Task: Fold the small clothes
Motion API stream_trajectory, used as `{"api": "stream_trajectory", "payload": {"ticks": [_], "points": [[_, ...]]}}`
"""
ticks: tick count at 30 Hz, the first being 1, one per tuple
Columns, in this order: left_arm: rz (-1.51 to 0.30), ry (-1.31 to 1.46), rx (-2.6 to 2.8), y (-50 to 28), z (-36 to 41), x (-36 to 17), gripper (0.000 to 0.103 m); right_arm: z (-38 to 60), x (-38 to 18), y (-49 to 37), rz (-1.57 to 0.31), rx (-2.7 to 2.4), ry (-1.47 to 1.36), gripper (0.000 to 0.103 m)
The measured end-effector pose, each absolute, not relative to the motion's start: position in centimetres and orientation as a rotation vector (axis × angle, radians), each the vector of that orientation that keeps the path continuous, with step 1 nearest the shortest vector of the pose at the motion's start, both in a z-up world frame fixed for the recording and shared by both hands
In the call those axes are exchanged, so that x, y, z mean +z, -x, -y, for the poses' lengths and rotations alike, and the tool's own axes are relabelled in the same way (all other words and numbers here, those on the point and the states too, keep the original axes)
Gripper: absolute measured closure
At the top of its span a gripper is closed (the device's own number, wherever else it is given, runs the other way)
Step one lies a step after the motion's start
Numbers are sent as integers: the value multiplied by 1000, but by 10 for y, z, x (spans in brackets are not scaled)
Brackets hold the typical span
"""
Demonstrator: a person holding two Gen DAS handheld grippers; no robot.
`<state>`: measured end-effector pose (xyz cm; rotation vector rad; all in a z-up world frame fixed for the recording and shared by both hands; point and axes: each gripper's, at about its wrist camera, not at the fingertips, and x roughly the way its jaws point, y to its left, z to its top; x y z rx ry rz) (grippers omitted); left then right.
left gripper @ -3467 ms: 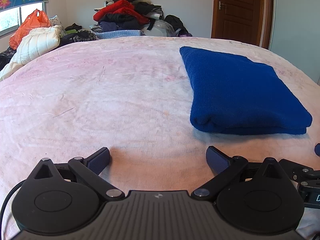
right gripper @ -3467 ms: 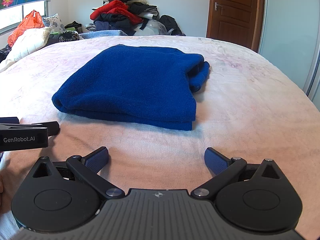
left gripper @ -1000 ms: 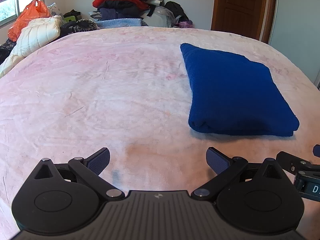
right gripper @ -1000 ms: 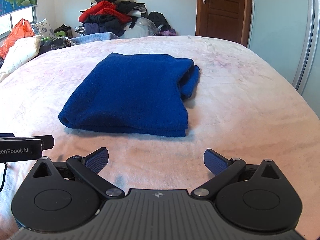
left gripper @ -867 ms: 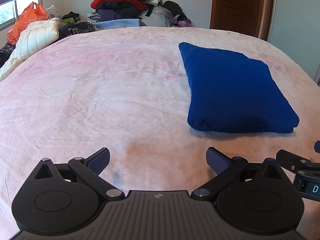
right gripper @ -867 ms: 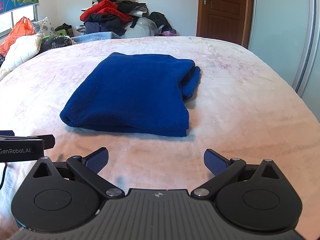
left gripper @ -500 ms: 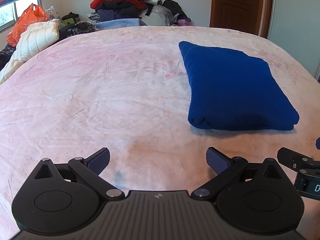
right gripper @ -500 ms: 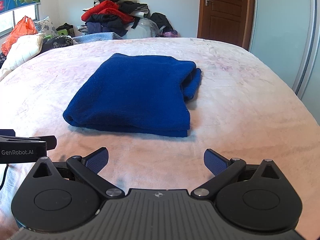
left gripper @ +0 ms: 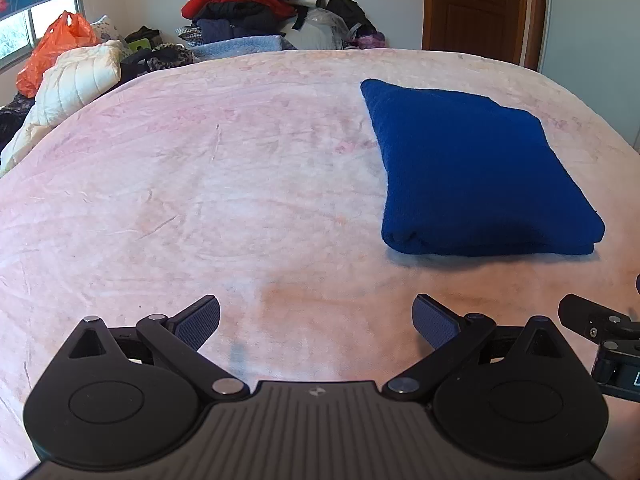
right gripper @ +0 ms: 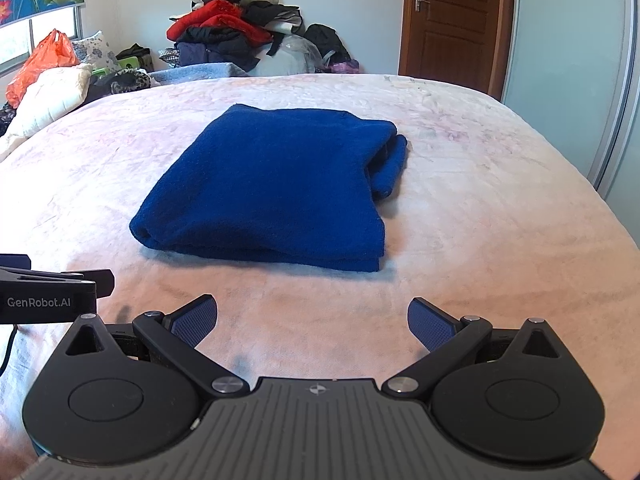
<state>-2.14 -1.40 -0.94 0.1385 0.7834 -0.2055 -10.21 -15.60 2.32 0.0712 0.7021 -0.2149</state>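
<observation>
One blue garment [right gripper: 276,184] lies folded on the bed [left gripper: 200,184], straight ahead of my right claw [right gripper: 313,322] and ahead and to the right of my left claw [left gripper: 316,320]. Both claws are spread wide and carry nothing, each hanging just above the bed cover short of the garment's near edge. I judge the knit soft, light and limp: it will sag if lifted by one corner, and the stacked layers may slide apart. The far right side shows loose layers poking out. I would pinch the thick near fold at both corners, biting through all layers, rather than the top sheet alone.
</observation>
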Motion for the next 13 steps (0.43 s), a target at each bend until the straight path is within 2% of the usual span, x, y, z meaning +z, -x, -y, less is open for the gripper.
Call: {"api": "stream_trajectory", "payload": {"ticks": [13], "points": [[-774,-137,-199,21,12,-8,0,156,22,102,-702,-215,-71,1]]}}
